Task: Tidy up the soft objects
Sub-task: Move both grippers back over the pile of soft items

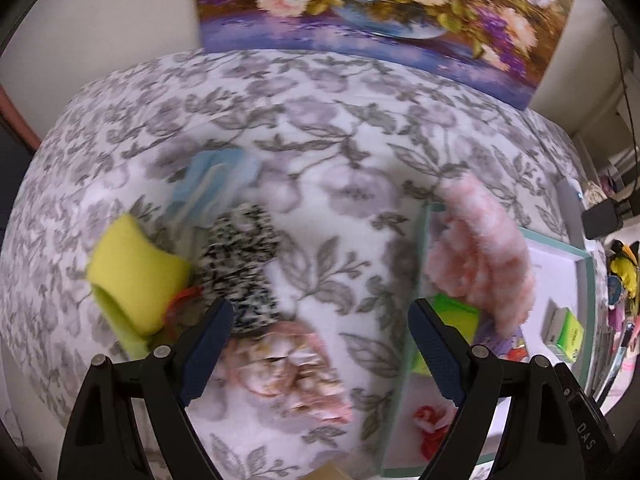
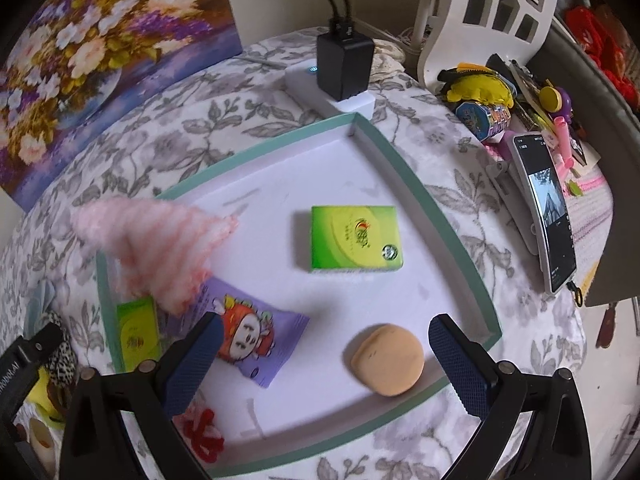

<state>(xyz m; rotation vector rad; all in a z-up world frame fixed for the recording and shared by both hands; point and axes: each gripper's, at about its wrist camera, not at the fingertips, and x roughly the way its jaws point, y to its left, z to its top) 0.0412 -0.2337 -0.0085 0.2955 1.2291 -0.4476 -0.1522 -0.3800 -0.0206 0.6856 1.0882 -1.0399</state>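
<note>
Left tool (image 1: 320, 344): nearest to the camera, jaws wide apart, nothing between them; it hangs over the pink-brown scrunchie (image 1: 296, 368) on the flowered cloth (image 1: 320, 140).
Right tool (image 2: 324, 360): jaws apart, empty, above the tray (image 2: 432, 208), between the purple packet (image 2: 244, 340) and the beige puff (image 2: 386, 364).
Soft things outside the tray: yellow sponge (image 1: 136, 276), speckled scrunchie (image 1: 240, 264), blue cloth (image 1: 216, 176) and the pink-brown scrunchie, close together left of the tray.
Pink fluffy piece (image 2: 152, 240): blurred, over the left edge of the tray; I cannot tell what holds it up or if it rests.
Count in tray: two green boxes (image 2: 356, 238), one purple packet, one beige puff, one red-white yarn thing (image 2: 202, 428).
Count outside: one sponge, two scrunchies, one blue cloth.
Risk 1: the scrunchie lies flat, so the jaws may pinch the cloth together with it and drag the cloth.
Risk 2: the pile is tight; closing on one thing may catch the neighbour too.
Risk 3: the pink piece at the edge may slide outside the tray.
Risk 4: both tools are near the tray's left side and may bump.
</note>
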